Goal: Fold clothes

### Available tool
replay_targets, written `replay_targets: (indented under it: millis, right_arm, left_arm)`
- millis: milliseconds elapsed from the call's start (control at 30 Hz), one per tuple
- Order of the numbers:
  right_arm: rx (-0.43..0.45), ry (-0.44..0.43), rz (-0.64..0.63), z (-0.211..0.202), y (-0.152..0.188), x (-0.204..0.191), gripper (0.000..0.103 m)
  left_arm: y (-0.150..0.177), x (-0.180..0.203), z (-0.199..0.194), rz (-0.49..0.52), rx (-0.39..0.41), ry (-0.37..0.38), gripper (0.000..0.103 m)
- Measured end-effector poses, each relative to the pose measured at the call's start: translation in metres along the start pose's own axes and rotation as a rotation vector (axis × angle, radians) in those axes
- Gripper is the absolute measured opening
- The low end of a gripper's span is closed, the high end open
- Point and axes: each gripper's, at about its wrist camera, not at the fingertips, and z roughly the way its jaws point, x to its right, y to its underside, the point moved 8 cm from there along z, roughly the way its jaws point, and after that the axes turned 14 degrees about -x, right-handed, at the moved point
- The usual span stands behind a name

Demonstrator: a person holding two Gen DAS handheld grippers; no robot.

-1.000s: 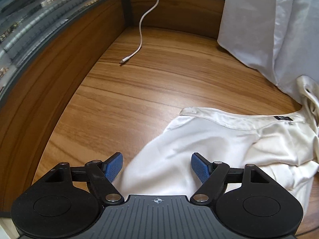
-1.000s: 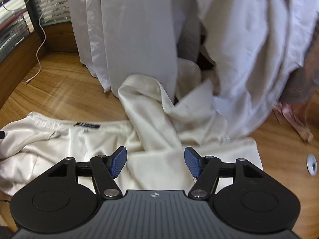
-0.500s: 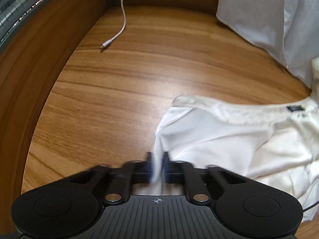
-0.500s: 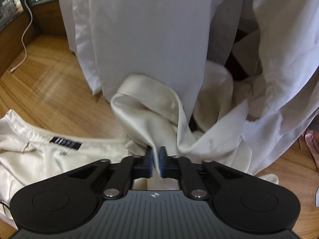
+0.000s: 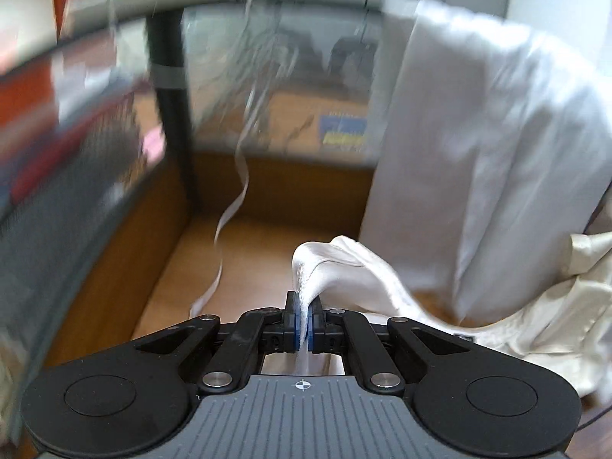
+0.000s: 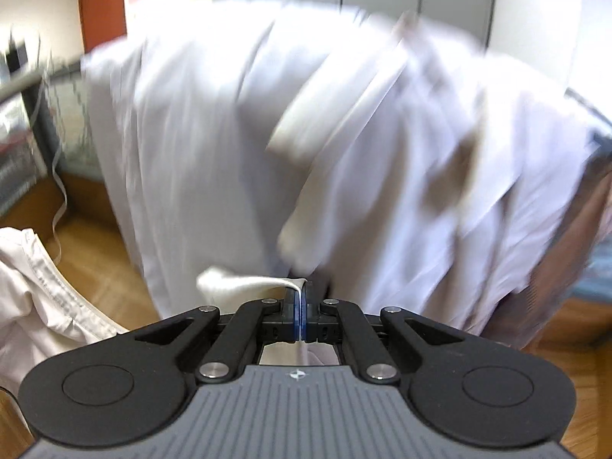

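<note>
A cream satin garment (image 5: pixel 535 317) with a stitched waistband and a small black label is held up off the wooden table (image 5: pixel 244 264). My left gripper (image 5: pixel 304 321) is shut on one edge of it, the cloth draping away to the right. My right gripper (image 6: pixel 302 315) is shut on another thin edge of the same garment (image 6: pixel 237 283); more of it hangs at the left of the right wrist view (image 6: pixel 34 298). Both views are blurred and tilted upward.
White clothes (image 5: pixel 478 160) hang in a thick bunch behind the table, filling most of the right wrist view (image 6: pixel 344 145). A white cable (image 5: pixel 229 214) dangles to the table at the left. A wooden wall with glass (image 5: pixel 95 199) bounds the left and back.
Both grippers closed on the garment's edges, then lifted it off the table. The views swung up from the tabletop toward the hanging clothes and the room.
</note>
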Motion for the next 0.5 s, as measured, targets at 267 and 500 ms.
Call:
replay_targets:
  millis: [267,500]
  right_arm:
    - [0.147,0.007,0.088,-0.100,-0.004,0.049,0.001]
    - [0.062,0.004,0.153,-0.113,0.086,0.064,0.001]
  left_arm:
    - [-0.027,0.033,-0.086,0.049,0.151,0.089,0.005]
    - [0.058,0.042,-0.074,0.069,0.019,0.086,0.005]
